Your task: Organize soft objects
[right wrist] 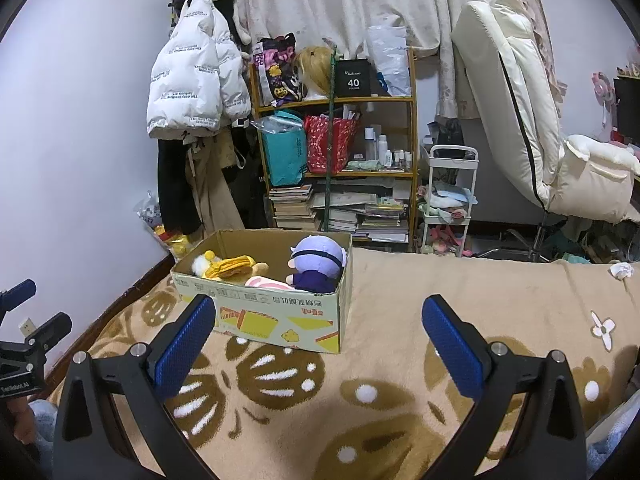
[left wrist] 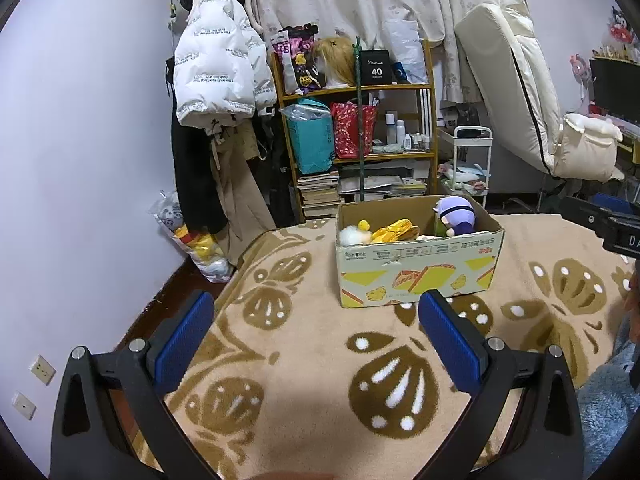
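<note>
Where the views begin, both pairs of blue-padded fingers stand spread wide and hold nothing: left gripper [left wrist: 314,334] and right gripper [right wrist: 316,336] each hover above a beige blanket [left wrist: 312,364] patterned with brown butterflies and white dots, which covers the bed. A pale blue fleece [left wrist: 608,400] shows at the near right edge in the left view.

Farther in, toward the bed's far edge, an open cardboard box [right wrist: 276,316] with yellow printing sits on the blanket, flaps up. Contents, left to right: a white and yellow plush [right wrist: 204,265] at the left end, a yellow soft toy [right wrist: 234,266] just beside it, a pink item [right wrist: 268,283] lying low near the front wall, and a purple-haired plush doll [right wrist: 316,266] upright at the right end. A small white crumpled object [right wrist: 622,270] lies on the blanket near the far right edge, well apart from the box.

Beyond the bed: a plastic bag of toys [left wrist: 192,240] on the floor against the lavender wall; a white puffer jacket [left wrist: 220,64] hanging over dark clothes; a wooden shelf [right wrist: 336,100] with bags, bottles, a blond wig and stacked books; a white trolley [right wrist: 450,200]; a cream recliner chair [right wrist: 540,120]; pale curtains [right wrist: 340,4] behind.
</note>
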The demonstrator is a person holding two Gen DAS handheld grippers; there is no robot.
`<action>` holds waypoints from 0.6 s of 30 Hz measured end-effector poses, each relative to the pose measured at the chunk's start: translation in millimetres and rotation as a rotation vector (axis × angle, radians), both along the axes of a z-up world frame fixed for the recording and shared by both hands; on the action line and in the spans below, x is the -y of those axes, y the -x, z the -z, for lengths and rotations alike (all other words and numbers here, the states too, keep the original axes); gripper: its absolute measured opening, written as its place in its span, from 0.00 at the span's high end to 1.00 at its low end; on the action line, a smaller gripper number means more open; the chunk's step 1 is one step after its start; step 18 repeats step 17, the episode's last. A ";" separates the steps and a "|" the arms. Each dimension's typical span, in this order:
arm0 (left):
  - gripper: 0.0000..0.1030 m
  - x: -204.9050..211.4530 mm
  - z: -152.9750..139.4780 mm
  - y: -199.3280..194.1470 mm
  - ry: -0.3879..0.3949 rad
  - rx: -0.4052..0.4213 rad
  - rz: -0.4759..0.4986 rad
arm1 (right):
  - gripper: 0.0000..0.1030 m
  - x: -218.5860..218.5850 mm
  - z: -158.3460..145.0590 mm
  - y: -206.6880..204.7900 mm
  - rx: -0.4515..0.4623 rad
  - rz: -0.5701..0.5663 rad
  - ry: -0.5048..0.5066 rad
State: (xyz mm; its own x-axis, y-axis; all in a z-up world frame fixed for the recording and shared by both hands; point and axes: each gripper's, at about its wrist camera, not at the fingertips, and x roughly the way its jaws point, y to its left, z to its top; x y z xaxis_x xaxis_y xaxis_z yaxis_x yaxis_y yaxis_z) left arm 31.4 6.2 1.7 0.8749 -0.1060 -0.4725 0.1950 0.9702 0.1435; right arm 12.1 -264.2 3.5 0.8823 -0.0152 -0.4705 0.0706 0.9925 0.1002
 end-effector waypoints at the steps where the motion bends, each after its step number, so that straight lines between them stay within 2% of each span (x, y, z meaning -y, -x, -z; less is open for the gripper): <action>1: 0.02 0.0 -0.1 -0.2 -0.001 0.001 0.001 | 0.00 0.2 -0.1 -0.1 0.000 -0.001 0.002; 18: 0.02 -7.5 -0.4 -3.8 0.008 0.003 -0.012 | 0.00 1.3 -2.0 0.5 0.002 0.002 0.005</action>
